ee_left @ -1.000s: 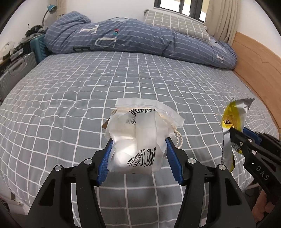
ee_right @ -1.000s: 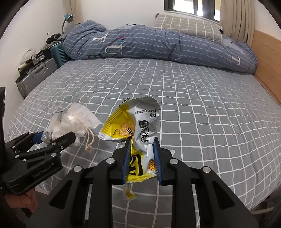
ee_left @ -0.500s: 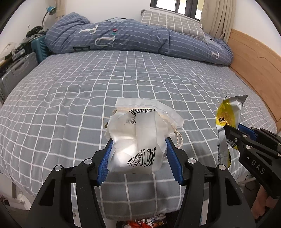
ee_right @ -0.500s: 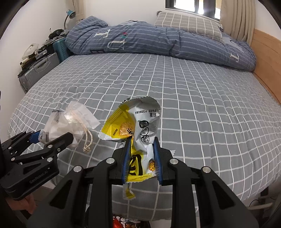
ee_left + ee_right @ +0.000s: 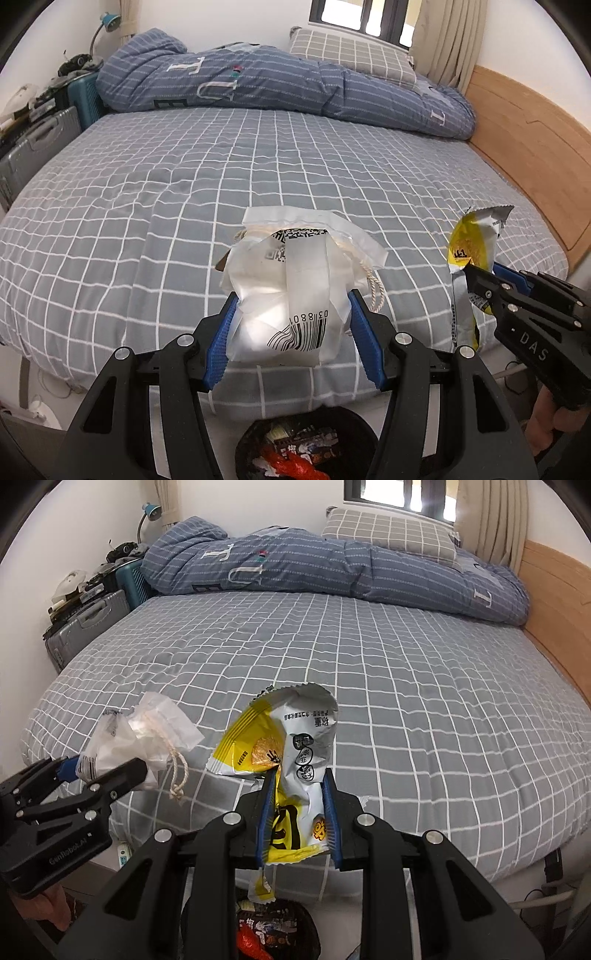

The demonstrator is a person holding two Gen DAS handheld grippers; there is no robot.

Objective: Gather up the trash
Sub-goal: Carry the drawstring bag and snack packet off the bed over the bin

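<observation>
Both grippers are pulling back off the bed (image 5: 258, 155): left gripper (image 5: 293, 328) clamping the white bag (image 5: 284, 295), right gripper (image 5: 299, 812) pinching the yellow wrapper (image 5: 280, 746), the bin (image 5: 306, 443) now appearing below, so dropping is coming next

Crinkled translucent plastic bag (image 5: 284, 295), glossy foil-like wrapper (image 5: 295, 746), matt cloth bedsheet (image 5: 184, 192)

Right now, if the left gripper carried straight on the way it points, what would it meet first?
Probably the grey checked bedsheet just past the white plastic bag clamped in the left gripper; depth is uncertain. The bin sits below that line.
</observation>
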